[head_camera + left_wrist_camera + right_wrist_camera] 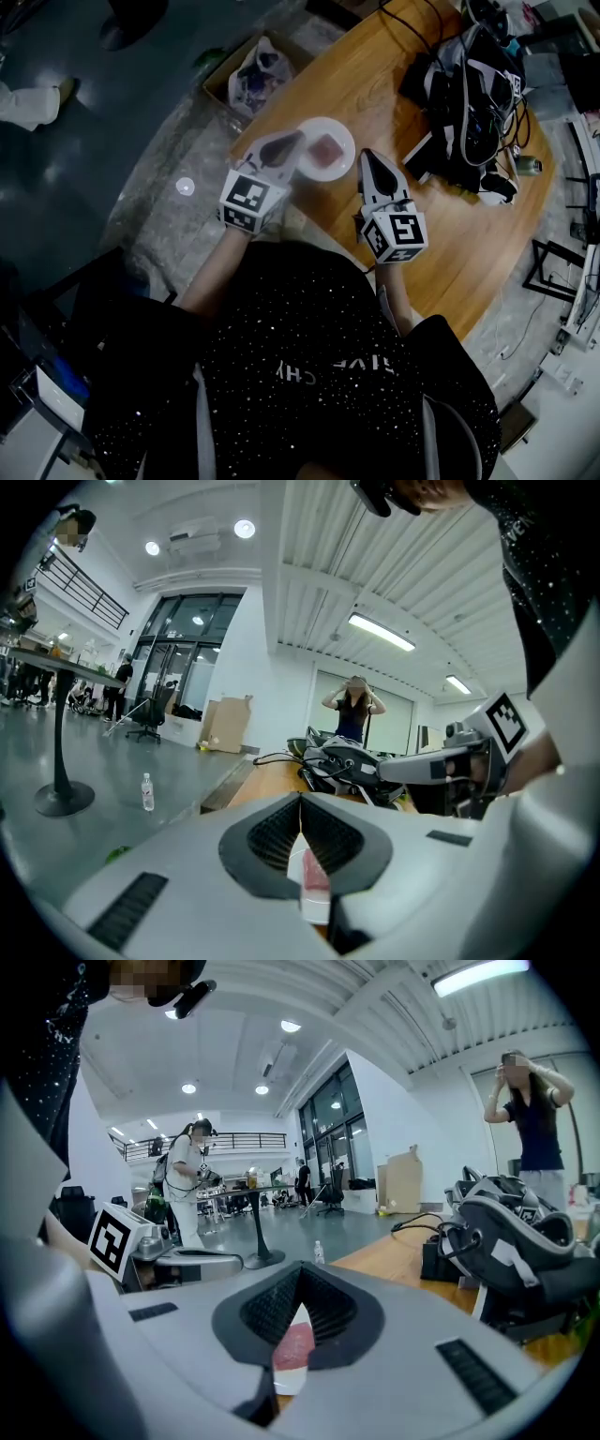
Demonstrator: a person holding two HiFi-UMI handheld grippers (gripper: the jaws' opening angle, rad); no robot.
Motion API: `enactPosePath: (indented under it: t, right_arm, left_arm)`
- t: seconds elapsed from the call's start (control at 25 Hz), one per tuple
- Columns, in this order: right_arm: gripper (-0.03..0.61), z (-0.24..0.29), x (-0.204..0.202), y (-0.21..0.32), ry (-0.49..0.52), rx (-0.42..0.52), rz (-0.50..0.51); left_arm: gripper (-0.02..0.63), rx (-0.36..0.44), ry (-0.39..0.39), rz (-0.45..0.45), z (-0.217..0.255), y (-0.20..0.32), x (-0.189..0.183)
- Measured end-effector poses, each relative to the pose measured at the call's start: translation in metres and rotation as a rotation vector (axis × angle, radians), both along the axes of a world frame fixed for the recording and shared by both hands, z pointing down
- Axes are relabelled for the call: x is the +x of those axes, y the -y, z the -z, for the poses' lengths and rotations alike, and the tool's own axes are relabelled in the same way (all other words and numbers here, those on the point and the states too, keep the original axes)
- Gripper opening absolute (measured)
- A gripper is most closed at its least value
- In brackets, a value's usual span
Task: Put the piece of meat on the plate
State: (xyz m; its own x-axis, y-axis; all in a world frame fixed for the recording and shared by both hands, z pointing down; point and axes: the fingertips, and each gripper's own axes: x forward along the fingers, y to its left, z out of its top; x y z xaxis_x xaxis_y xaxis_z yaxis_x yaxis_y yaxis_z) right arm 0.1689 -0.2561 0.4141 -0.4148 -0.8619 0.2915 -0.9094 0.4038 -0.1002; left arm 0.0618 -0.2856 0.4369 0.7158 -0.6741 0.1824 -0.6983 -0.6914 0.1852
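On the plate [307, 130] lies meat [328, 150], left tool [299, 135] and right tool [367, 154] closed.

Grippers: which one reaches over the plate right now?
The left gripper: its tips overlap the plate's left rim beside the meat. The right gripper sits just off the right rim.

Wooden table [487, 246], smooth white plate [319, 123]

Meat [326, 150] on plate [313, 127]; plate on table [459, 234]
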Motion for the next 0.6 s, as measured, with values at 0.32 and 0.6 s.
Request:
enactPosePath:
  t: [0.32,0.6]
  right_arm:
    - [0.009,0.0069,-0.0052,0.0016,-0.034,0.023,0.002]
    - [0.009,0.0076,-0.0039,0.002,-0.031,0.019,-0.003]
  left_arm:
    - [0.011,0.002,0.001,-0.004,0.0004,-0.002,0.0007]
    - [0.011,-0.003,-0.004,-0.006,0.0013,-0.0006,0.0012]
